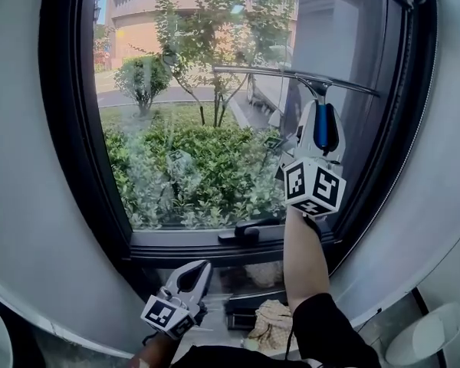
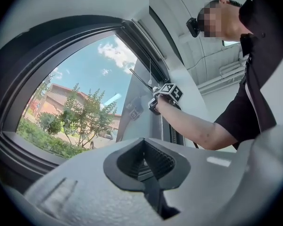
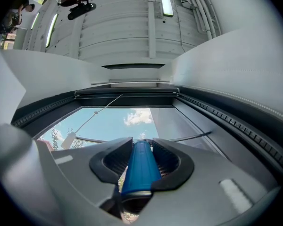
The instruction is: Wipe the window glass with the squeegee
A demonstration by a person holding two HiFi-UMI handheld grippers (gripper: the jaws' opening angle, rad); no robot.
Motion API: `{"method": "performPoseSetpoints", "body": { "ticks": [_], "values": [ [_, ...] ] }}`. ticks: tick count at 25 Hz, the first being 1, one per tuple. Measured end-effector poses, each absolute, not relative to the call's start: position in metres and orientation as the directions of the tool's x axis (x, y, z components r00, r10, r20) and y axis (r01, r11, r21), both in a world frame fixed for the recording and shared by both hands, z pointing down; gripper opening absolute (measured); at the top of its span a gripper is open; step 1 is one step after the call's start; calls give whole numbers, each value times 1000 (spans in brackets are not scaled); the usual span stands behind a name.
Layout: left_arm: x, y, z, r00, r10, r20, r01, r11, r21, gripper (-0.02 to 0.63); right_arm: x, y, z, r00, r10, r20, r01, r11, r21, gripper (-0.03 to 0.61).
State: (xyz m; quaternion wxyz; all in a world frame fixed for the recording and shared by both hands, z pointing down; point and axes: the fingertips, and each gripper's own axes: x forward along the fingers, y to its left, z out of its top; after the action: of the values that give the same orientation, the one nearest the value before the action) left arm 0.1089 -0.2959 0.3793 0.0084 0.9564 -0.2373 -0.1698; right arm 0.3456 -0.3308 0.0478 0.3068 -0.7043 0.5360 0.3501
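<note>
We hold the right gripper (image 1: 320, 107) up in front of the window glass (image 1: 184, 129), near the pane's upper right corner. Its jaws are closed on the squeegee (image 1: 284, 73). In the right gripper view, the blue handle (image 3: 138, 166) runs lengthwise down the channel between the two ribbed pads and is pinched from both sides. Its butt end points toward the camera, and the rest reaches out past the fingertips toward the pane.

From the head view we see the neck rise out of the jaws to the long thin blade. The blade lies across the upper right part of the glass and slopes slightly down toward the right edge of the window frame (image 1: 69, 129). We cannot tell whether the blade touches the pane.

Our left gripper (image 1: 192, 276) sits low, below the frame's bottom edge and well apart from the squeegee. Its jaws are pressed together with nothing between them, and its own view shows only the bare hollow between the pads.

A dark window handle (image 1: 249, 231) lies flat along the bottom rail. A crumpled cloth (image 1: 270, 324) rests below it, beside our right forearm.
</note>
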Motion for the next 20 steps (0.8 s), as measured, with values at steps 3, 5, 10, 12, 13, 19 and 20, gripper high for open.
{"method": "performPoseSetpoints", "body": {
  "ticks": [3, 5, 10, 12, 13, 19, 20],
  "values": [
    [106, -295, 382, 826, -465, -319, -459, -883, 100, 0, 345, -330, 53, 181, -546, -818, -970, -238, -56, 133],
    [107, -293, 383, 827, -466, -316, -459, -883, 102, 0, 344, -330, 57, 182, -548, -816, -969, -239, -56, 133],
    [107, -290, 391, 835, -465, -294, -459, -883, 94, 0, 344, -330, 62, 186, -546, -817, -968, -244, -57, 133],
    [106, -289, 393, 834, -467, -293, -461, -882, 94, 0, 343, -330, 68, 188, -551, -813, -968, -245, -58, 133],
    [105, -289, 393, 834, -467, -293, -461, -882, 94, 0, 342, -330, 71, 189, -553, -812, -968, -245, -59, 133],
    [110, -285, 394, 846, -454, -278, -451, -889, 79, 0, 342, -330, 83, 202, -555, -807, -966, -250, -70, 133],
    [111, -284, 393, 850, -449, -277, -447, -892, 74, 0, 342, -329, 85, 202, -557, -806, -966, -250, -69, 133]
  ]
}}
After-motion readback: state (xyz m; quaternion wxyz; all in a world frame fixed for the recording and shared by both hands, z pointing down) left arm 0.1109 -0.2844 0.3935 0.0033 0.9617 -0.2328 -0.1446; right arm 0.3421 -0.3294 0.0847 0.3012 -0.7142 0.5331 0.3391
